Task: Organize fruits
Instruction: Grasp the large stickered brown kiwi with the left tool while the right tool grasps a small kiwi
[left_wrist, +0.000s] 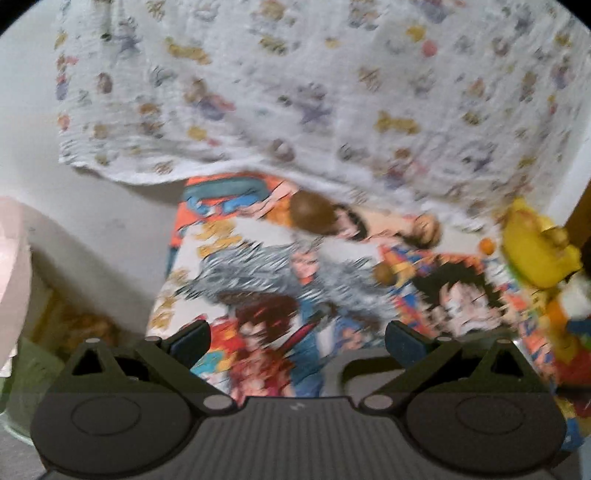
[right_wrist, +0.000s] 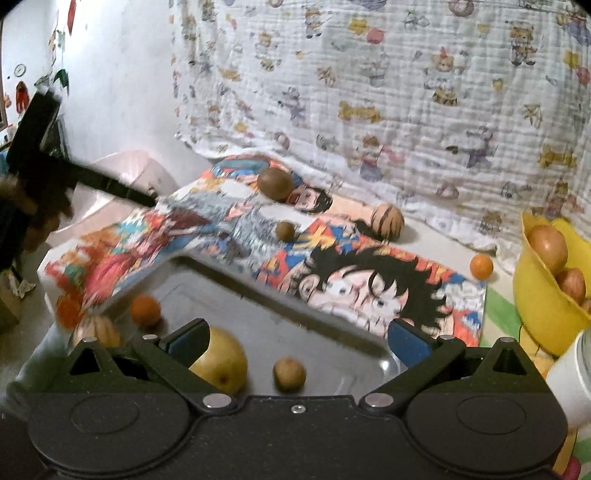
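Note:
My left gripper (left_wrist: 295, 339) is open and empty above the cartoon mat (left_wrist: 258, 266); this view is blurred. Ahead of it lie a large brown fruit (left_wrist: 310, 216) and a small brown one (left_wrist: 384, 275). My right gripper (right_wrist: 299, 341) is open over a clear tray (right_wrist: 314, 321). In the tray are a yellow pear (right_wrist: 225, 363) beside the left finger, a small brown fruit (right_wrist: 289, 373), an orange (right_wrist: 146, 310) and a striped fruit (right_wrist: 98, 328). On the mat (right_wrist: 369, 288) lie a brown fruit (right_wrist: 275, 184), a small brown fruit (right_wrist: 285, 230), a striped fruit (right_wrist: 387, 221) and an orange (right_wrist: 481, 266).
A yellow bowl (right_wrist: 546, 299) holding several brown fruits stands at the right, also seen as the yellow bowl (left_wrist: 535, 247). A white cup (right_wrist: 569, 380) is near my right finger. A pink basin (right_wrist: 122, 173) sits at the back left. A patterned cloth (right_wrist: 369, 92) hangs behind.

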